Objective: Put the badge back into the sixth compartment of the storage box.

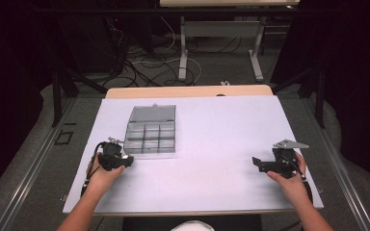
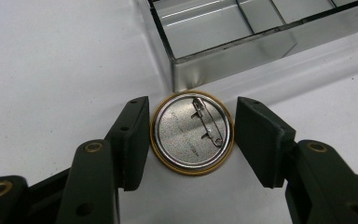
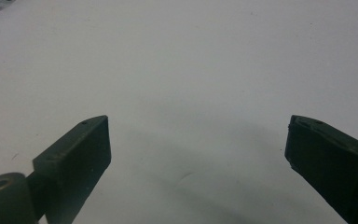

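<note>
A round pin-back badge (image 2: 192, 140) lies face down on the white table sheet, showing its silver back, safety pin and gold rim. My left gripper (image 2: 192, 122) is open and straddles it, with one jaw on each side, very close to the rim. A thin strip of table shows beside the right jaw. Just beyond the badge is the corner of a clear plastic compartment box (image 2: 223, 56). In the high view, the left gripper (image 1: 125, 161) sits at the near left corner of the box (image 1: 151, 131). My right gripper (image 1: 257, 163) hovers wide open over bare sheet, its jaws empty (image 3: 196, 140).
The box's lid (image 1: 152, 113) lies folded back towards the far side, and its compartments look empty. The white sheet (image 1: 212, 144) covers the table. Beyond the far edge are a second table's legs (image 1: 183, 53) and cables on the floor.
</note>
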A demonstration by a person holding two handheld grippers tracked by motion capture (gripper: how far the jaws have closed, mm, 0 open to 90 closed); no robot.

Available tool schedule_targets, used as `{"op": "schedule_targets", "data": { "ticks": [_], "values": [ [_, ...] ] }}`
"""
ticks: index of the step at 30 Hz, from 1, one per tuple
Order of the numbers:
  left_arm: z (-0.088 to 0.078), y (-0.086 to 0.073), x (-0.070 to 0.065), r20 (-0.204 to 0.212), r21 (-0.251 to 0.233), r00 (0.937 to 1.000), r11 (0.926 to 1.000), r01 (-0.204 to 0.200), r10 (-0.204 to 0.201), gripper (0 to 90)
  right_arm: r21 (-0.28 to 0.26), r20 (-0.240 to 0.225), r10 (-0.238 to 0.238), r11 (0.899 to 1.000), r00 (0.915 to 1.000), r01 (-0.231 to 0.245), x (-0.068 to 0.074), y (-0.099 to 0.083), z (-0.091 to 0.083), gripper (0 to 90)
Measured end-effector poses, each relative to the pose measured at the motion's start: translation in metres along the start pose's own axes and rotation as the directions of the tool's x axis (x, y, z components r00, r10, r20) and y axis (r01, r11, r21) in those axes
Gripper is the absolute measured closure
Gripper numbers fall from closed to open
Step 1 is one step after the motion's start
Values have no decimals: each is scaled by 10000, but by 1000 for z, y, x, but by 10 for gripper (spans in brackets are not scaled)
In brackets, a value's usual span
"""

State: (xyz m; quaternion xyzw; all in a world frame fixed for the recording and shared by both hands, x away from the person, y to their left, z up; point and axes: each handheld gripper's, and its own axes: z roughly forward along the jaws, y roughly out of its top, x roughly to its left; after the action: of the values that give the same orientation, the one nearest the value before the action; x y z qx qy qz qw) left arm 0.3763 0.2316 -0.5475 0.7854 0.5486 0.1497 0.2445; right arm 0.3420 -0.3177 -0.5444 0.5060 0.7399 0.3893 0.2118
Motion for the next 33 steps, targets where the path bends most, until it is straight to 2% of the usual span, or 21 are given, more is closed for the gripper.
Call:
{"op": "schedule_targets", "data": {
  "ticks": [3, 12, 13, 16, 33],
  "values": [
    [1, -2, -1, -47, -209, 10000, 9998, 49, -50, 468, 4, -9, -2, 10000, 10000, 2, 0, 0, 0, 67],
    [-1, -1, 0, -10, -99, 10000, 9999, 85, -85, 469, 25, -15, 27, 10000, 10000, -27, 0, 0, 0, 68],
    [-1, -1, 0, 3, -89, 9999, 9999, 107, -107, 469, 51, -20, 144, 9999, 9999, -144, 0, 0, 0, 69],
    [-2, -1, 0, 96, -63, 9998, 9999, 156, -155, 468, 23, -13, 19, 10000, 10000, -19, 0, 0, 0, 68],
    [-10, -2, -2, 146, -338, 9995, 9990, 280, -275, 469, -8, 22, -2, 10000, 10000, 2, 0, 0, 0, 69]
  ]
}}
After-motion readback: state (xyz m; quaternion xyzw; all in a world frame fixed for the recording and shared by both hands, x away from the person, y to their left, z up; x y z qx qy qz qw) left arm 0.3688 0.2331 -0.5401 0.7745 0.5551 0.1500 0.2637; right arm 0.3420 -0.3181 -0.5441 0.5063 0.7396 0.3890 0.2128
